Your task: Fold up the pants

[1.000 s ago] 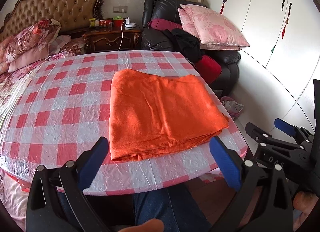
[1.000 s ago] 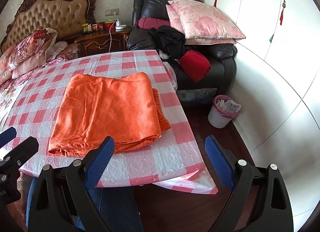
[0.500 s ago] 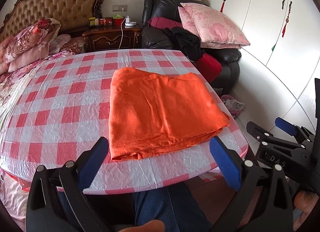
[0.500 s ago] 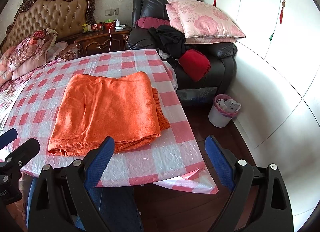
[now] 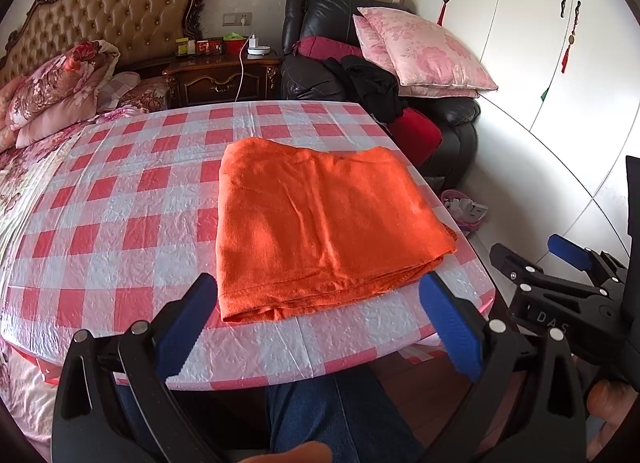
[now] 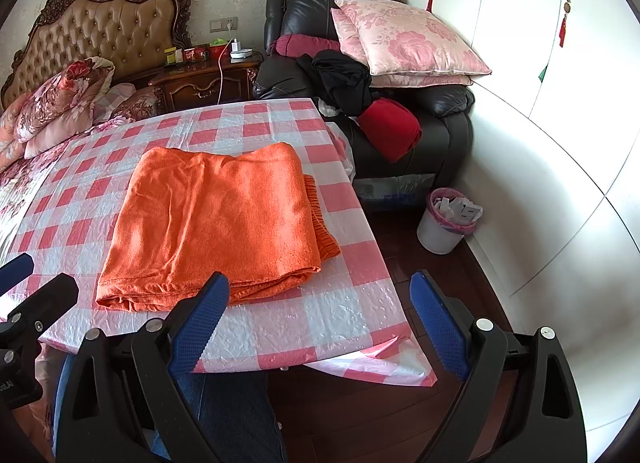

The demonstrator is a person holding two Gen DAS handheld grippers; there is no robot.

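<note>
The orange pants (image 5: 320, 223) lie folded into a flat rectangle on the red-and-white checked table (image 5: 120, 203), near its right edge. In the right wrist view the folded pants (image 6: 216, 223) show a ribbed band sticking out on the right. My left gripper (image 5: 320, 319) hangs open in front of the table's near edge, clear of the cloth, nothing between its blue pads. My right gripper (image 6: 316, 323) is open too, held off the table's near right corner. Each gripper shows at the edge of the other's view.
A person's leg in blue jeans (image 5: 340, 415) is under the table edge. A black armchair (image 6: 400, 123) piled with pink pillows and clothes stands behind the table. A small bin (image 6: 446, 219) sits on the floor by the white wardrobe. A bed (image 5: 48, 95) lies at left.
Both grippers have barely shifted; the view has drifted slightly. The pants lie as before and both grippers stay open.
</note>
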